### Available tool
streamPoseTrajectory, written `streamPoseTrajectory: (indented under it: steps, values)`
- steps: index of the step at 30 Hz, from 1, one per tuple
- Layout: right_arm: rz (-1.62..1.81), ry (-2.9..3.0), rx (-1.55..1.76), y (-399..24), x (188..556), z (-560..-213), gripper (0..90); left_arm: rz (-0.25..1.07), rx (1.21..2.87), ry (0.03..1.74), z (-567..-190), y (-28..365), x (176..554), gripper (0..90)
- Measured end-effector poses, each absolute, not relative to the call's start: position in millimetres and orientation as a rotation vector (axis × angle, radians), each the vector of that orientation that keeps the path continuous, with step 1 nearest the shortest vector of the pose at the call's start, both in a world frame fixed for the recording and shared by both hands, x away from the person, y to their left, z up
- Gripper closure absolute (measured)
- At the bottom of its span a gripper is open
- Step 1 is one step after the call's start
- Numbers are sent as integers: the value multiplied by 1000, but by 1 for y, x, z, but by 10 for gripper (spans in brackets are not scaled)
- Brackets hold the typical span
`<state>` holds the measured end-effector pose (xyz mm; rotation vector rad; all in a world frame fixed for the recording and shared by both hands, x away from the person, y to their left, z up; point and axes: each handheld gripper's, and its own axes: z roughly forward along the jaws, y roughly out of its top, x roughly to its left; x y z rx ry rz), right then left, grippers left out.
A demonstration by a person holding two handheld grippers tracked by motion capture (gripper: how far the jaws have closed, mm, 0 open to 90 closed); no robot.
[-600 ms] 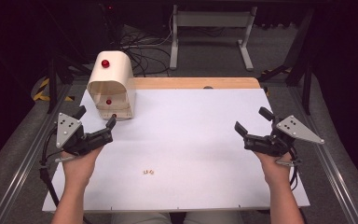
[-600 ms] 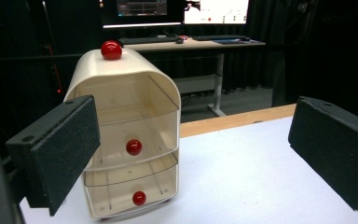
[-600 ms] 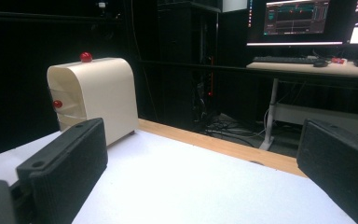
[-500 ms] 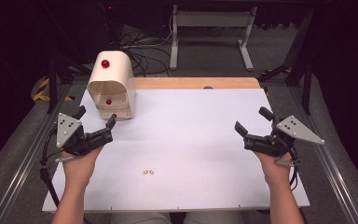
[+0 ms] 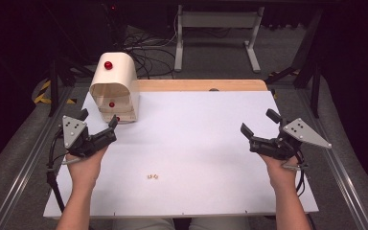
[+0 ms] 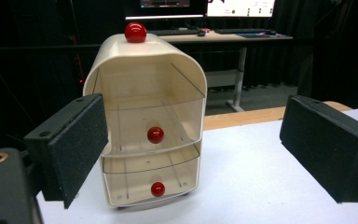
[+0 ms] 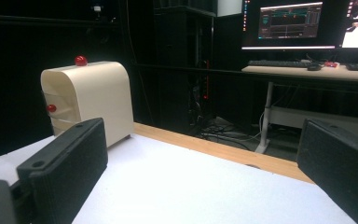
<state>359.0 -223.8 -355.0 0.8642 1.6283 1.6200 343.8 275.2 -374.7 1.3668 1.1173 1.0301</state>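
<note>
No shift since before: both tongs [image 5: 97, 125] [image 5: 258, 124] wide open, empty; cream drawer box [image 5: 116, 91], 2 drawers shut.

Worktop [image 5: 206, 143]: white sheet surface, with a bare wooden strip [image 5: 201, 85] along its far edge.
Side rails [image 5: 26, 158]: grey metal, one along each flank.
Floor [image 5: 220, 57]: grey, strewn with black cables [image 5: 146, 45] behind the worktop; yellow-and-black hazard tape [image 5: 45, 92] at the far left.
Desk frame [image 5: 215, 33]: pale metal legs, standing beyond the worktop.
Far desk [image 7: 307, 70]: light top, carrying keyboards [image 7: 279, 63] and lit monitors [image 7: 289, 23].
Surroundings: dark, black-draped; light falls mainly on the worktop.
</note>
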Motion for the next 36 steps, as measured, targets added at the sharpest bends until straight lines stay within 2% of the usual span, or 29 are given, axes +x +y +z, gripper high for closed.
streamPoseTrajectory:
  steps: [9,18,31,36]
  values:
    - [1618,1623,865,-222,359,-356,21,1044,1364,1136,-379,272,352,104]
    - [1607,1621,866,-220,360,-357,21,1048,1356,1154,-385,273,360,189]
    - [1598,1620,861,-218,361,-358,22,1054,1322,1200,-391,273,371,182]
    - [1595,1616,864,-218,360,-359,22,1072,1323,1210,-395,272,376,218]
